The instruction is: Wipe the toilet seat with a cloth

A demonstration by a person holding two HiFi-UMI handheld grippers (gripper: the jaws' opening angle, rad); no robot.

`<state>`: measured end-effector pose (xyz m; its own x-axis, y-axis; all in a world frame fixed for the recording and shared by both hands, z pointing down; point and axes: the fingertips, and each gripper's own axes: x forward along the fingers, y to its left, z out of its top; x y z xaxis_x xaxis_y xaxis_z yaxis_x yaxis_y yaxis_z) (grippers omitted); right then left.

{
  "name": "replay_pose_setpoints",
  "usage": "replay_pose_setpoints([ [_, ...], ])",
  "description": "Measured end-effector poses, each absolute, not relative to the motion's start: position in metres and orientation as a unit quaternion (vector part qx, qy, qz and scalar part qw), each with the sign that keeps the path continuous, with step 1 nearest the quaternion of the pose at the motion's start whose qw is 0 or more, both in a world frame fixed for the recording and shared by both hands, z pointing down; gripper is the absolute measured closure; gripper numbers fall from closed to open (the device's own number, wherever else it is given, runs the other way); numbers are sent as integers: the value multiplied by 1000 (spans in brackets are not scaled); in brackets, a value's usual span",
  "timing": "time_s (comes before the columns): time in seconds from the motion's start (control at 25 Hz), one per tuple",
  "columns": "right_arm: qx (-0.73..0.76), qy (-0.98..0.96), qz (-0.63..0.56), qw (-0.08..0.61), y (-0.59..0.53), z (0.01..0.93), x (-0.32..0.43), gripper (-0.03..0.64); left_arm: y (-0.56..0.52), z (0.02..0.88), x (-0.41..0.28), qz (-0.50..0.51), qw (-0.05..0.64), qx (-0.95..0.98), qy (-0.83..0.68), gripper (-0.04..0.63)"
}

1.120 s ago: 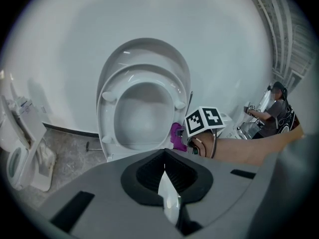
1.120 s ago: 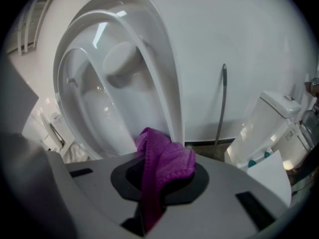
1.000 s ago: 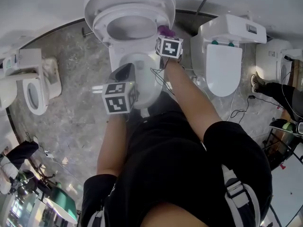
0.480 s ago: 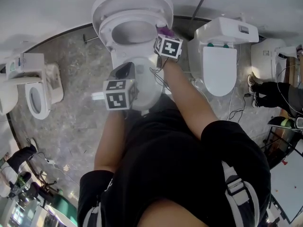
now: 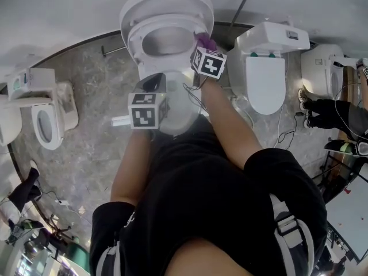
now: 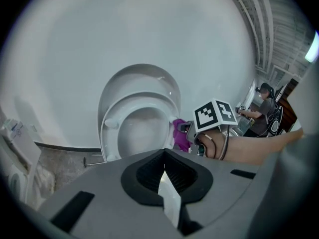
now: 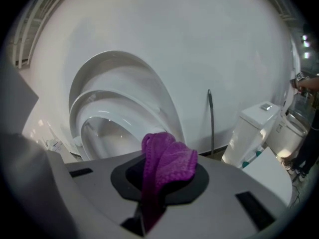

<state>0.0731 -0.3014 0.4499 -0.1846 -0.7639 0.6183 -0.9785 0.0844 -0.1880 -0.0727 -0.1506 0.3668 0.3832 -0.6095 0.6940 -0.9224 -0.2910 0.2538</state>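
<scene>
L gripper point(image 6: 164, 169) crept toward toilet point(image 5: 174, 78); R gripper point(image 5: 202, 46) holds cloth point(image 7: 168, 164) at seat point(image 5: 134, 39) edge.

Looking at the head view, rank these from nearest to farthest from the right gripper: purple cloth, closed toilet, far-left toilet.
1. Purple cloth, clamped in the right gripper.
2. Closed toilet, just to its right.
3. Far-left toilet, across the floor.
</scene>
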Motion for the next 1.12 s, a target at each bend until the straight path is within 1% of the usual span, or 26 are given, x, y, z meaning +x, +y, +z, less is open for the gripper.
replay_pose_setpoints([
  [0.16,611,-725,261,182,-308,427,56,566,-149,360,-87,241,320,769,-499,588],
  [0.44,629,-698,280,195,-318,418,46,566,-147,347,-108,236,313,773,-498,588],
  [0.8,610,-731,237,195,-332,390,5,566,-138,343,-125,231,312,772,-504,588],
  [1.12,596,-756,190,193,-331,370,-36,565,-126,344,-158,224,316,762,-520,588],
])
